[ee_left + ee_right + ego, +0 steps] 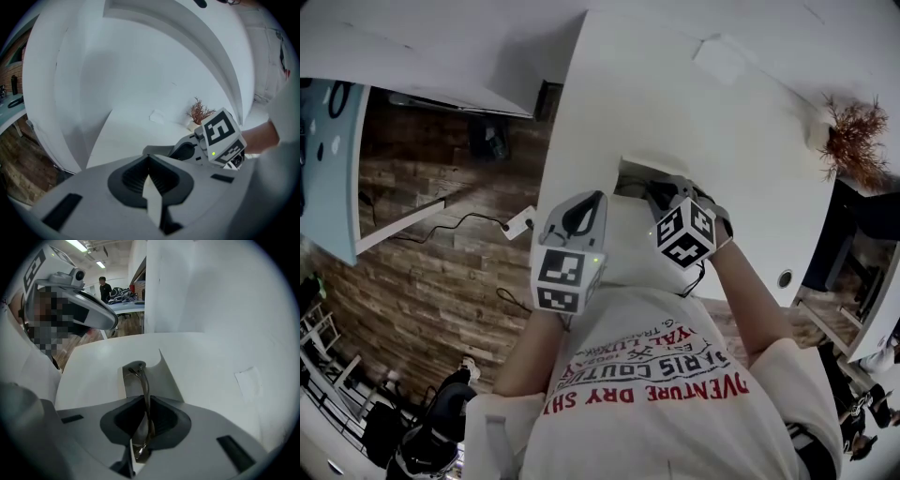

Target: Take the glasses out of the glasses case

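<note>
Gripping the glasses (141, 377), the right hand-held gripper (143, 398) should pull straight from the case (165, 383); left hand-held gripper (149, 160) clenched.

Head cam looks steeply down past the person's chest, w/ left gripper (581, 214) & right gripper (667, 195) close below over the white worktop (675, 103). Left gripper cam rides low behind its closed jaws, facing across the worktop; it shares the dried plant (199, 112), paper patch (157, 116) & right gripper w/ the head cam. Right gripper cam sits tight over the glasses (144, 390) pinched in its jaws, facing the far wall, patch at its right.
</note>
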Demonstrator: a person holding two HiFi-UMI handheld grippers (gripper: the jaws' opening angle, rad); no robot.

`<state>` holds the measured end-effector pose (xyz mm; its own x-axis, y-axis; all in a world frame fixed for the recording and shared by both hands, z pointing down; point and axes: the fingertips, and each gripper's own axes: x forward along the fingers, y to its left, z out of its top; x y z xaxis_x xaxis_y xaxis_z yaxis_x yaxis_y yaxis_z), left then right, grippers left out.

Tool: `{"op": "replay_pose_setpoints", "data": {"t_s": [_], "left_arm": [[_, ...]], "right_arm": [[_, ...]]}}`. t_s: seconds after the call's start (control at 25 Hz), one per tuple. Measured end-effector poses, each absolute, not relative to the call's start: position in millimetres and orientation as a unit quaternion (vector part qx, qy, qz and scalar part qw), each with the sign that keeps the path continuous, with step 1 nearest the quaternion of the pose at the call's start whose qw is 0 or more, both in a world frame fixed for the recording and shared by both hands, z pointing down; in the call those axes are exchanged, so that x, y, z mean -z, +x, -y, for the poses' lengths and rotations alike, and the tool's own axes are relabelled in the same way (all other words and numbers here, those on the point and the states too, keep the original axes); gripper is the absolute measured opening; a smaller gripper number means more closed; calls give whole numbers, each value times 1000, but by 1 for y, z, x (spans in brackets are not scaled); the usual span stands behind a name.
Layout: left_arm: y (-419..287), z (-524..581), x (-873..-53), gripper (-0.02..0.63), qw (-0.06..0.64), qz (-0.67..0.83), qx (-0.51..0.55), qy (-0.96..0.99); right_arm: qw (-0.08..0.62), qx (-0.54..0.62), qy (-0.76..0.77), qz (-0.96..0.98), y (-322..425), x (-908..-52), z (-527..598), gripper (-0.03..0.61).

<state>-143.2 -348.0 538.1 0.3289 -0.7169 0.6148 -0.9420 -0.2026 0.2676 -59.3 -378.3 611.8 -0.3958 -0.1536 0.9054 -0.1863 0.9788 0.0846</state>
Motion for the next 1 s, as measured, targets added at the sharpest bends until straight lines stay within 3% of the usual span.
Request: {"op": "replay_pose_setpoints", "data": {"t_s": [0.56, 1.0], "left_arm": [[-142, 340, -525, -3, 301, 548, -181, 759], [-130, 340, -488, -3, 263, 550, -170, 774]], "right_arm": [[522, 49, 148, 838, -58, -587, 400, 25], [456, 44, 200, 866, -52, -532, 386, 25]]}}
